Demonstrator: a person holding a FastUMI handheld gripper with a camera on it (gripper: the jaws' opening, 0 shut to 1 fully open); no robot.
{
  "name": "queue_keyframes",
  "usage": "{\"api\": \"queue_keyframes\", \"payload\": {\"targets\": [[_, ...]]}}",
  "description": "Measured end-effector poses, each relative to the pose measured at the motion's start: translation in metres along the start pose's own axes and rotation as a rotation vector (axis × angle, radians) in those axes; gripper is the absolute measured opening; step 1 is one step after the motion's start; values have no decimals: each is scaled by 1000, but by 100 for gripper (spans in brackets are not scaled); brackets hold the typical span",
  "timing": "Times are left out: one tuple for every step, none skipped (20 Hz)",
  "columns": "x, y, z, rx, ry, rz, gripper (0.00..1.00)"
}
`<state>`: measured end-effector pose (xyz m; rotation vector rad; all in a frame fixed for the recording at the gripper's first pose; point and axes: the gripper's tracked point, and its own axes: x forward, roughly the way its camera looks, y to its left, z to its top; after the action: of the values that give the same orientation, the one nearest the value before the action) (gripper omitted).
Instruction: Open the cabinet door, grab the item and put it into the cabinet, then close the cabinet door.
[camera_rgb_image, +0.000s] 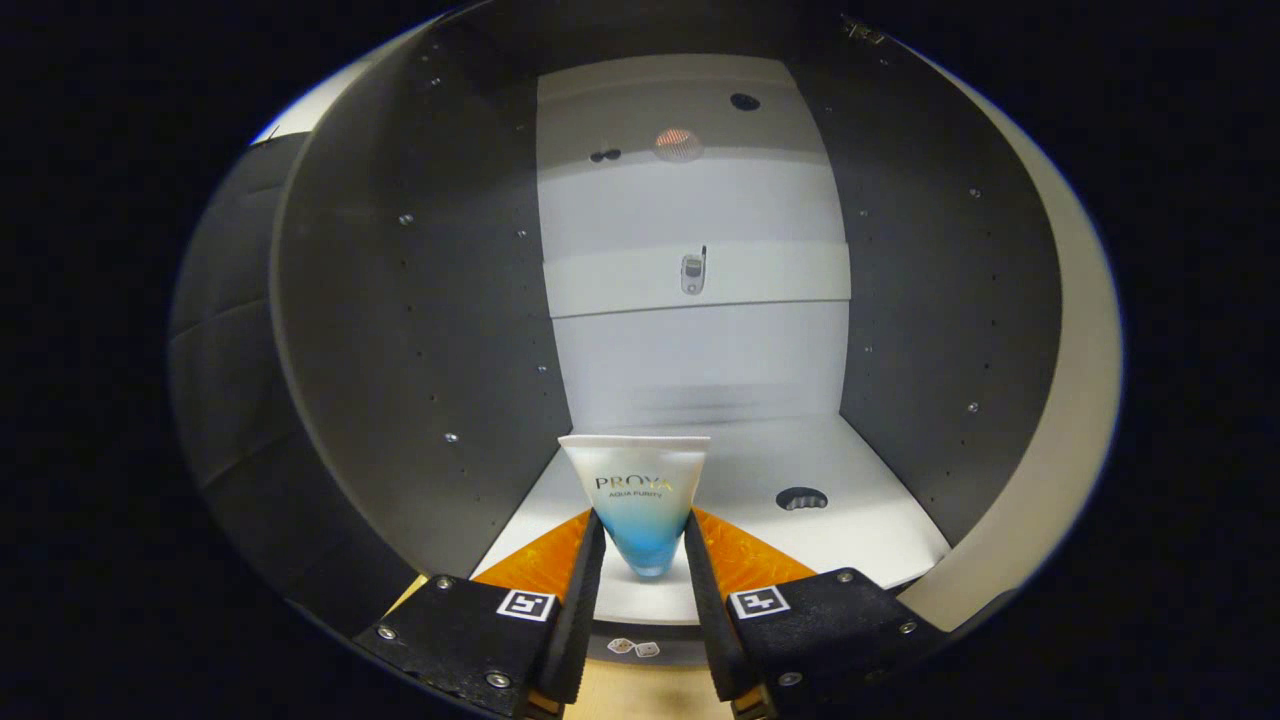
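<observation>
White-to-blue tube (640, 500) sitting pinched btwn gripper (645, 545) fingers, both pressing its sides, crimped end up. Gripper holding it just above white bottom shelf (860, 520) inside open cabinet (430, 300), grey side walls either side, small flip phone (692, 272) on shelf further up.

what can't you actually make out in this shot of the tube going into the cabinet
- Tube, gripper view: held between the fingers of the gripper; its lower end dips between them, so whether it touches the cabinet floor is unclear.
- Small object on the back shelf: too small to identify.
- Cabinet door: past the view's edge, so how far it is open cannot be told.
- Two small pieces below the cabinet's front edge: too small to identify.
</observation>
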<state>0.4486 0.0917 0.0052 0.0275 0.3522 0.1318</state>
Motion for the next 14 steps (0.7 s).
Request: {"api": "queue_keyframes", "payload": {"targets": [[7, -4, -4, -3, 12, -9, 49], [11, -5, 0, -4, -3, -12, 49], [14, -10, 0, -7, 1, -27, 49], [15, -11, 1, -8, -2, -31, 49], [17, -11, 2, -4, -1, -32, 49], [21, -13, 2, -5, 1, -31, 49], [21, -14, 2, -10, -1, -36, 51], [19, -15, 1, -17, 1, -39, 51], [18, -14, 1, -24, 0, -40, 52], [18, -14, 1, -31, -3, -38, 53], [15, -13, 2, -34, -4, -33, 55], [13, -12, 2, -39, -5, -33, 58], [10, -13, 4, -46, -10, -42, 65], [6, -16, 6, -53, -19, -54, 71]]}}
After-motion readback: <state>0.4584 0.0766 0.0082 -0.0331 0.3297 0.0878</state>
